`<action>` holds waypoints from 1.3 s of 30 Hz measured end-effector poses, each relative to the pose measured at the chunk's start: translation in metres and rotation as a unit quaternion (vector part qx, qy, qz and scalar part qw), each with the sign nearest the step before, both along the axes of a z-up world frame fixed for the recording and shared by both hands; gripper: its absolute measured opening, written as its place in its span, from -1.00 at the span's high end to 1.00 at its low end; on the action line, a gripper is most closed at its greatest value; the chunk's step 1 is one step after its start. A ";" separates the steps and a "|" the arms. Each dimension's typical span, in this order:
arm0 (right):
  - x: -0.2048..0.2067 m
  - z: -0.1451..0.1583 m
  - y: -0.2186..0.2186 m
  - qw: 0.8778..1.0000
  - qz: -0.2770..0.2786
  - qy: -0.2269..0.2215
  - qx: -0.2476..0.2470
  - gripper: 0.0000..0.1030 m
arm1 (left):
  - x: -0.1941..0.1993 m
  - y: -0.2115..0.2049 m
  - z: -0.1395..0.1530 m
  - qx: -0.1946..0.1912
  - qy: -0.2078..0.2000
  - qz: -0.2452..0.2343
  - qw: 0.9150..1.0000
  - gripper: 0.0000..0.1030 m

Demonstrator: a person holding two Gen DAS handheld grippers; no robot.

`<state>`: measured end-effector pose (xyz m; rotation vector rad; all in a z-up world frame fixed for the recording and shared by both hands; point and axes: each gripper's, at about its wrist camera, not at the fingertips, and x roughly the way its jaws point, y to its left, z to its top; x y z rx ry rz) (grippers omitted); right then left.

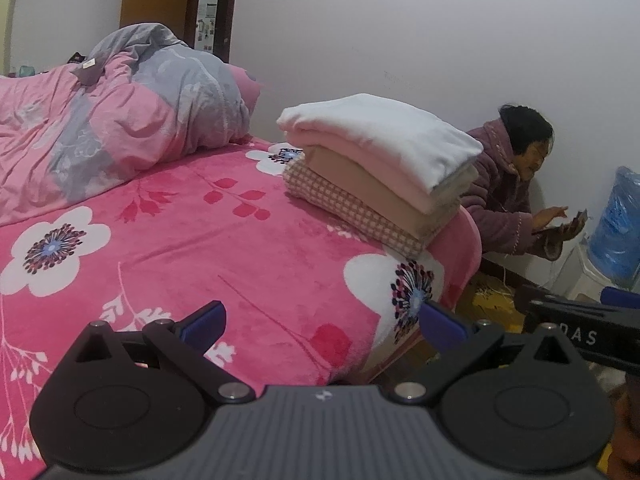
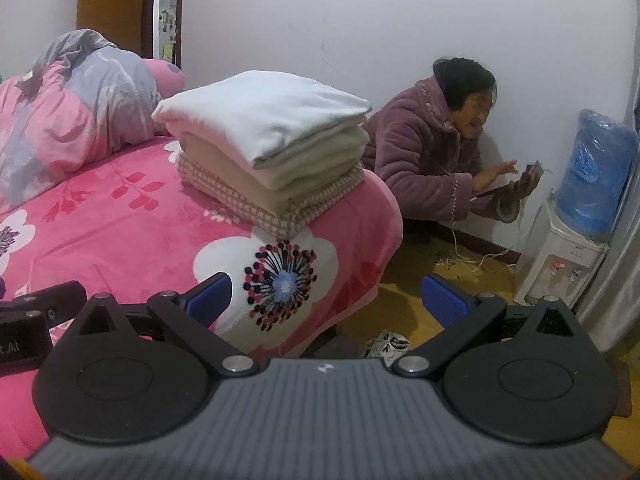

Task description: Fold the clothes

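Observation:
A stack of folded clothes (image 1: 380,168) (image 2: 268,148) sits near the far corner of the bed: white on top, then pink and beige layers, with a checked piece underneath. The bed wears a pink flowered blanket (image 1: 192,248) (image 2: 120,224). My left gripper (image 1: 322,322) hovers open over the blanket, short of the stack, with nothing between its blue pads. My right gripper (image 2: 326,298) is open too and empty, held above the bed's corner and the floor. Each gripper shows at the edge of the other's view.
A crumpled pink and grey quilt (image 1: 100,120) (image 2: 68,96) is heaped at the bed's far left. A person in a purple coat (image 1: 504,188) (image 2: 424,152) crouches by the wall beyond the bed. A water dispenser (image 2: 560,264) with a blue bottle (image 1: 616,228) stands at right. A shoe (image 2: 386,344) lies on the floor.

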<state>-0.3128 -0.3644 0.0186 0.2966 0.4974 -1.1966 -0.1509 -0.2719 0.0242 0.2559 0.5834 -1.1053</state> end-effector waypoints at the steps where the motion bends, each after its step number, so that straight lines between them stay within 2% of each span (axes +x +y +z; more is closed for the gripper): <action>1: -0.001 -0.001 -0.001 1.000 -0.001 0.000 0.001 -0.97 | -0.001 -0.001 -0.001 0.001 0.000 -0.001 1.000 -1.00; 13: -0.006 -0.007 -0.006 1.000 -0.017 0.004 0.012 -0.97 | -0.005 -0.002 -0.003 0.003 -0.002 -0.008 1.000 -1.00; 39: 0.002 -0.011 -0.006 1.000 -0.010 0.025 0.011 -0.97 | -0.002 0.000 -0.002 0.003 0.002 0.001 1.000 -1.00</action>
